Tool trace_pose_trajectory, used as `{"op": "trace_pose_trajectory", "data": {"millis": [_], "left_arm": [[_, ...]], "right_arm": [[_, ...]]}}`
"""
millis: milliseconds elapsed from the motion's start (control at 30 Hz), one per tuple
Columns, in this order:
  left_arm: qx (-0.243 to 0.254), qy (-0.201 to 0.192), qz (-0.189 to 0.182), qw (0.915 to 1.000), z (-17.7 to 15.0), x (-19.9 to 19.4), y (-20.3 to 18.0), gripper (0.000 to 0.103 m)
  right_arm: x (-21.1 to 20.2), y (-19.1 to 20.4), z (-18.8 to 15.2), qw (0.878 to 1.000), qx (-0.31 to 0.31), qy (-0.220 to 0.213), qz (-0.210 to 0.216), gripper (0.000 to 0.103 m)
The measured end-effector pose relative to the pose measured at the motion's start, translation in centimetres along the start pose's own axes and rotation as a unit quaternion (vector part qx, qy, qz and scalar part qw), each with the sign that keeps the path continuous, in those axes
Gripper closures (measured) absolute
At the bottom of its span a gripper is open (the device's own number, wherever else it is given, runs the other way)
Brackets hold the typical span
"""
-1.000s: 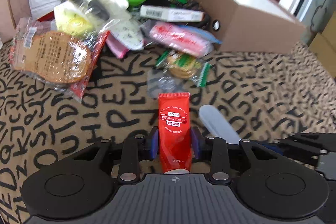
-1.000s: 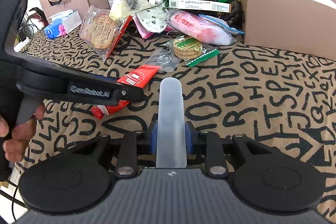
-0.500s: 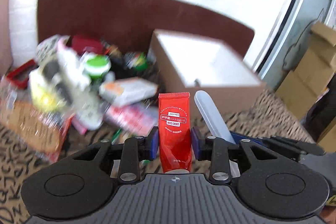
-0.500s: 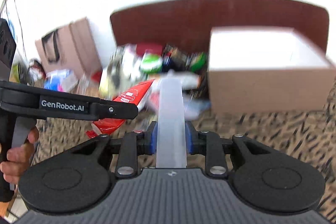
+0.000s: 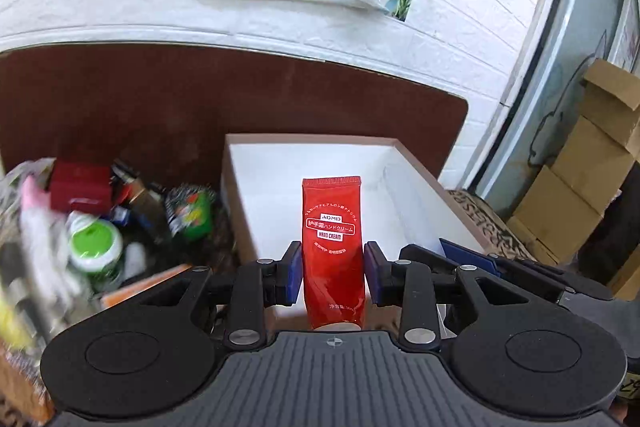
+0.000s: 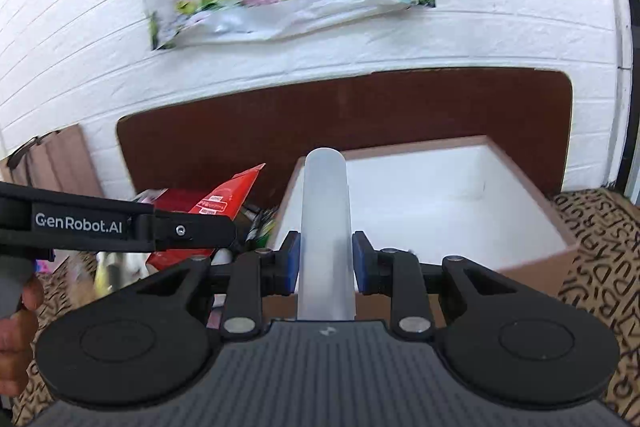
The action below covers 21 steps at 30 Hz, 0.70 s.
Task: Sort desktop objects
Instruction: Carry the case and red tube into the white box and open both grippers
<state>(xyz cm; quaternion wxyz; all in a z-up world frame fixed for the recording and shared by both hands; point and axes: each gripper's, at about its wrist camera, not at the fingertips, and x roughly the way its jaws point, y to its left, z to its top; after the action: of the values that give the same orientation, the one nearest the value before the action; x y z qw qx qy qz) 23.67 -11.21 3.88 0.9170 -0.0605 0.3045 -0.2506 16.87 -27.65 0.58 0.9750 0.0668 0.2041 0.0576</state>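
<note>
— Which step was in hand?

— The carry. The left gripper was clamped on the red hand cream tube, and the right gripper was clamped on a frosted white tube. Both tubes stood up between the pads, held over the near edge of the open cardboard box, beside the heap of clutter.

— And the next move?

— Probably bringing each tube further over the white inside of the box, lowering it, then opening the jaws so it dropped clear of the wall.
</note>
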Motion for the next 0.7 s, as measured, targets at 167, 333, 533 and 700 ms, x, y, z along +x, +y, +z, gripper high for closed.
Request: {"op": "trace_pose_trajectory", "data": {"millis": [167, 333, 533, 700], "left_arm": [[-0.007, 0.01, 0.01, 0.9999, 2.0, 4.7, 0.0, 0.072], [-0.012, 0.024, 0.022, 0.9994, 3.0, 8.6, 0.7, 0.072], [-0.006, 0.054, 0.032, 0.998, 2.6, 13.1, 1.5, 0.072], [-0.003, 0.075, 0.032, 0.9967, 1.8, 15.5, 1.8, 0.071]], "right_arm": [[3.4, -2.1, 1.7, 1.0, 0.008, -0.005, -0.01, 0.072], [7.4, -3.7, 2.1, 0.999, 0.013, 0.016, -0.025, 0.072], [11.7, -4.7, 0.8, 0.997, -0.005, 0.065, -0.032, 0.072], [14.1, -5.4, -0.5, 0.993, -0.017, 0.105, -0.048, 0.072]]}}
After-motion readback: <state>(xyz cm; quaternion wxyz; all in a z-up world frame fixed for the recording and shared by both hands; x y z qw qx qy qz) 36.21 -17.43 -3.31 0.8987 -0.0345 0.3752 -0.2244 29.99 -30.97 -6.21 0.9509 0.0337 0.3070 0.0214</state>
